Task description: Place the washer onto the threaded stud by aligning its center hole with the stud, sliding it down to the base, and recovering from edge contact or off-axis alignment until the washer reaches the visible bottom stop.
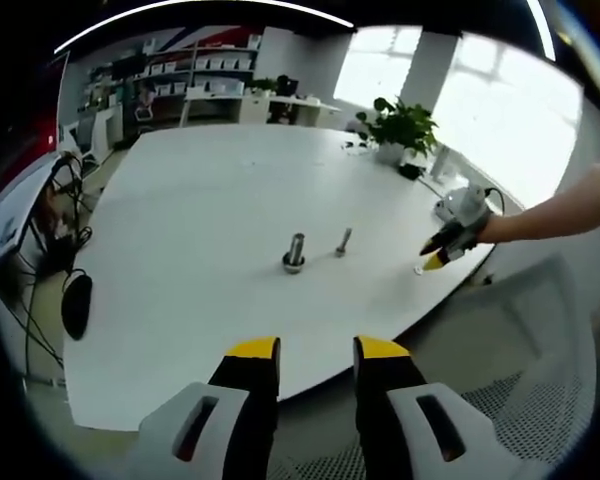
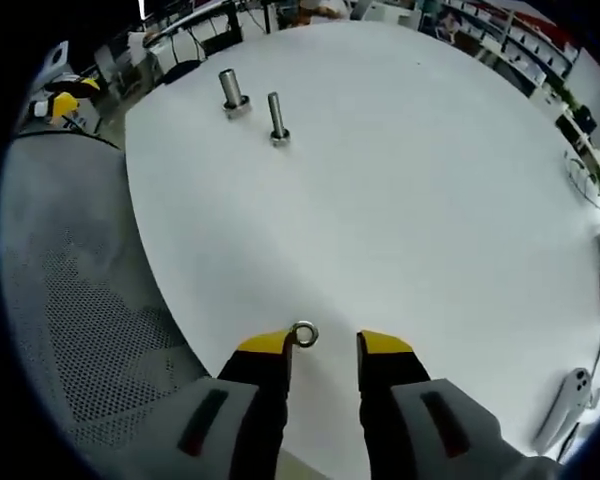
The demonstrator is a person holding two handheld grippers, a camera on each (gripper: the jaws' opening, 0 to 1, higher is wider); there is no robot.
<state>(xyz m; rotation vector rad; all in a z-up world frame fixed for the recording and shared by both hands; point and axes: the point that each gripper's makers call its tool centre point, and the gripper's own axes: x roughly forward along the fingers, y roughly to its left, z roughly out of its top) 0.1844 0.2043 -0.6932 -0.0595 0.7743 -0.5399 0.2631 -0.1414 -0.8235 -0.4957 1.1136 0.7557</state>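
Note:
Two upright studs stand on the white table [image 1: 200,200]: a thick one [image 1: 295,250] with a base collar and a thinner one [image 1: 343,241] to its right. In the right gripper view, the thick stud [image 2: 232,92] and thin stud [image 2: 276,117] are far off at the top left. A small metal washer [image 2: 304,334] lies flat on the table by the near edge, just ahead of my right gripper [image 2: 323,345], close to its left jaw; the jaws stand apart. The right gripper [image 1: 442,250] also enters from the right, low over the washer [image 1: 418,271]. My left gripper [image 1: 316,350] is open and holds nothing, short of the table edge.
A potted plant [image 1: 405,128] stands at the far side, with a black mouse [image 1: 76,303] and cables at the left edge. A grey mesh chair [image 2: 70,300] sits beside the table rim. A white device [image 2: 565,400] lies at the right. Shelves line the back wall.

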